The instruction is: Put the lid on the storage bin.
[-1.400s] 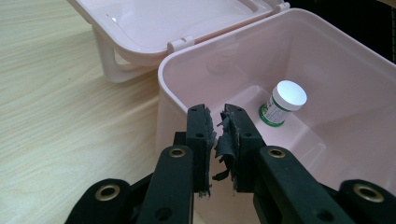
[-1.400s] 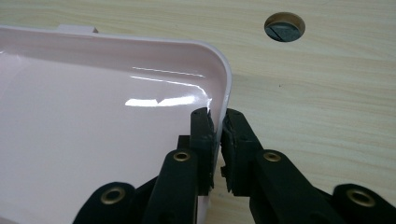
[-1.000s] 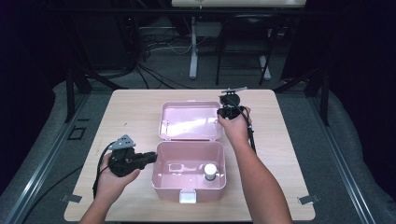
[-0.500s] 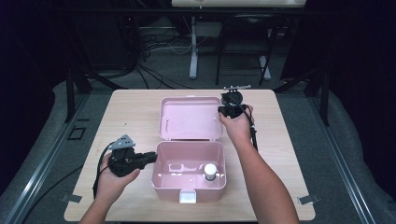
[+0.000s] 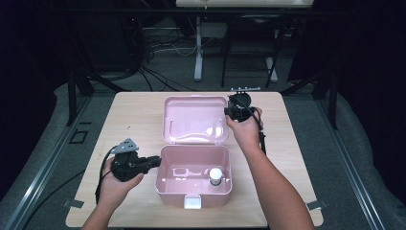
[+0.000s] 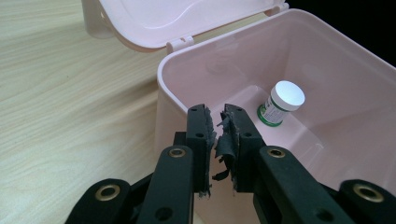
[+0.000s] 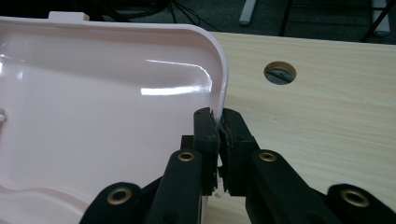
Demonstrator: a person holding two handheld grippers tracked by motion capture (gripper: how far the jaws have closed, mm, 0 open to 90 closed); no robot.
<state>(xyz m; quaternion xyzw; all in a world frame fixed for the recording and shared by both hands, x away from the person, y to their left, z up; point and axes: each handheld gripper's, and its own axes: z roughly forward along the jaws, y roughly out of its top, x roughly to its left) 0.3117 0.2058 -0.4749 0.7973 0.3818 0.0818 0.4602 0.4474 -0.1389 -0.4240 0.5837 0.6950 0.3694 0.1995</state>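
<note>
A pink plastic box (image 5: 167, 191) stands on the table with its hinged lid (image 5: 194, 120) swung back behind it. Inside, at the right, a small white-capped bottle (image 5: 215, 176) stands upright, and the left gripper view shows this bottle (image 6: 281, 102) by the far wall. My left gripper (image 5: 157, 162) is shut on the box's left wall, its worn pads (image 6: 232, 135) pinching the rim of the box (image 6: 327, 60). My right gripper (image 5: 227, 112) is shut on the lid's right edge; the right gripper view has that gripper (image 7: 218, 119) clamping the lid (image 7: 93, 116) at its rim.
The wooden table (image 5: 134, 120) has bare room left and right of the box. A cable hole (image 7: 279, 73) lies in the tabletop beyond the lid. A white latch (image 5: 192, 202) sits on the box's front. Dark floor, cables and stands surround the table.
My right gripper has risen a little with the lid's edge, and the lid tilts up slightly more. The left gripper and the box have stayed put.
</note>
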